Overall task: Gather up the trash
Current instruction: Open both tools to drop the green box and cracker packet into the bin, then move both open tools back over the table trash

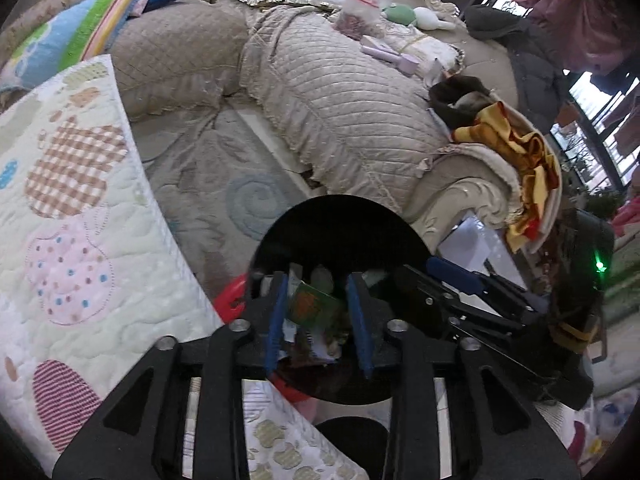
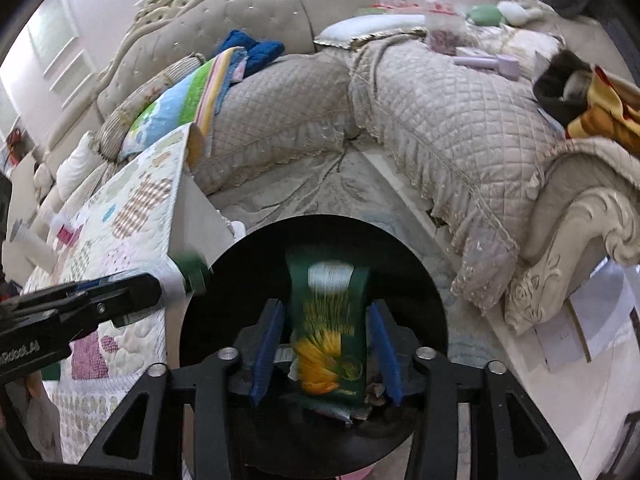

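Observation:
A round black trash bin [image 1: 336,220] [image 2: 256,264] stands on the rug, holding several wrappers. My left gripper [image 1: 318,316] hangs over the bin mouth with its jaws apart; a green and orange wrapper [image 1: 310,304] lies between the blue pads, and I cannot tell whether they touch it. My right gripper [image 2: 326,344] is also over the bin, jaws apart around a dark green packet [image 2: 330,320] with yellow print, blurred by motion. The right gripper also shows in the left wrist view [image 1: 460,292], and the left gripper in the right wrist view [image 2: 80,300].
A quilted table cover [image 1: 72,216] [image 2: 120,232] lies at the left, right beside the bin. A beige quilted sofa [image 1: 328,112] [image 2: 440,120] curves behind, strewn with cushions, cloths and small items. A patterned rug [image 1: 224,184] covers the floor. A red object [image 1: 228,296] sits by the bin.

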